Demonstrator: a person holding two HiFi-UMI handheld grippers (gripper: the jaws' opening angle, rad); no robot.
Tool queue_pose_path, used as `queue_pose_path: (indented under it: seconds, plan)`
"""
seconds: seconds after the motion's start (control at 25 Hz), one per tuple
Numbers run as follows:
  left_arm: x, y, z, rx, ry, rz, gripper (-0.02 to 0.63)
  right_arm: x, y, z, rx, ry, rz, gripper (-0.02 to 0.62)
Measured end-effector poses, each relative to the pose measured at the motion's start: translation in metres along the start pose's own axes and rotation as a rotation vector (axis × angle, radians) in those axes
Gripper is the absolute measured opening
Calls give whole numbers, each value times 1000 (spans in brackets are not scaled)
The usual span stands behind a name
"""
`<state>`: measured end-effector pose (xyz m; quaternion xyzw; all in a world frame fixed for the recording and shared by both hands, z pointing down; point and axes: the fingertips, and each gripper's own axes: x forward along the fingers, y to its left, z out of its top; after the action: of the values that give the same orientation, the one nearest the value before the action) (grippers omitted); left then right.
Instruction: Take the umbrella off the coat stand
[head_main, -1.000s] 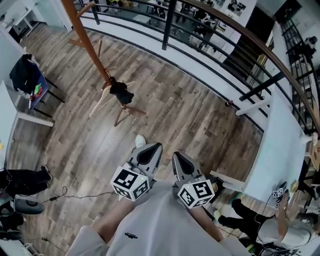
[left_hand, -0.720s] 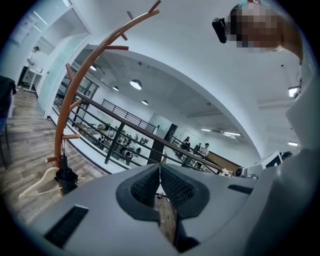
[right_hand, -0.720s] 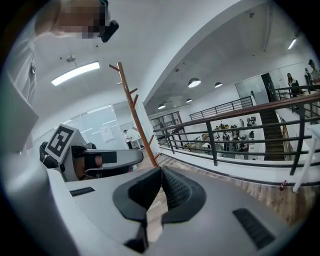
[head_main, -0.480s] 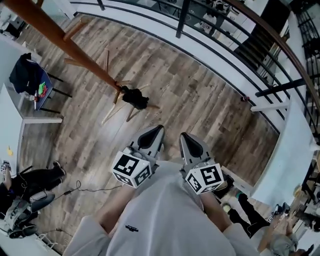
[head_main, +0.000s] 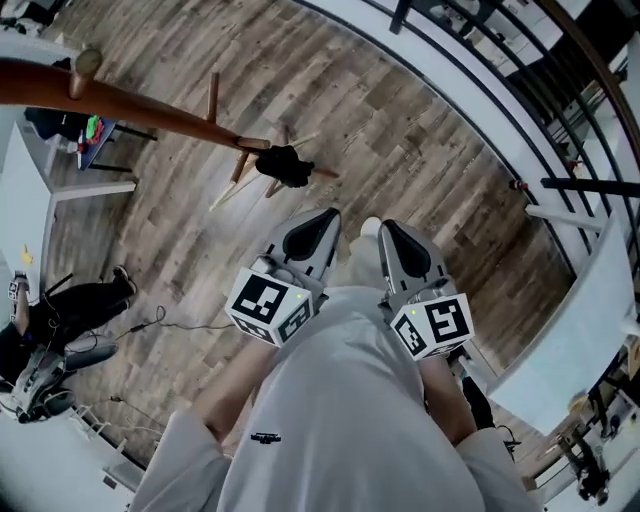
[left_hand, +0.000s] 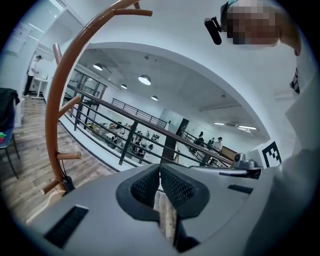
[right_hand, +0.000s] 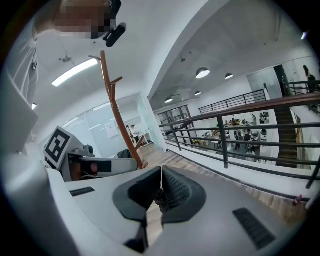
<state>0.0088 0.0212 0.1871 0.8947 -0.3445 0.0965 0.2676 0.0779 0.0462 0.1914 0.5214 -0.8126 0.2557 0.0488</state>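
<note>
Over wood-plank floor (head_main: 400, 150): slim brown coat stand (head_main: 150, 108), bunched black umbrella (head_main: 283, 165).

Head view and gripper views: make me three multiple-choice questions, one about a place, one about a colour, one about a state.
1. Where is the black umbrella?
A on the stand's top peg
B low on the coat stand, by its legs
C inside a box

2. What colour is the coat stand?
A white
B blue
C brown

3. How is the right gripper?
A shut, empty
B wide open
C shut on the umbrella

Answers:
1. B, the dark shape sits where the legs spread.
2. C, its pole is reddish brown wood.
3. A, the jaws meet with nothing between them.
</note>
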Motion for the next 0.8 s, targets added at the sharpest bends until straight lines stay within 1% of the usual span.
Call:
queue_pose_path:
  seconds: [0.12,0.28,0.52,0.8]
  plan:
    - [12,-6,-2,-18,-19,66,25,5,-15,0,-6,24,68,35]
    - [29,-3,0,-44,-42,123,26,18,-29,6,-34,39,126,35]
    - [46,12,-12,-130,-52,218,25,37,-45,6,-117,98,227,35]
    - [59,39,-26,-192,-77,339,26,64,-58,-12,-184,172,335,35]
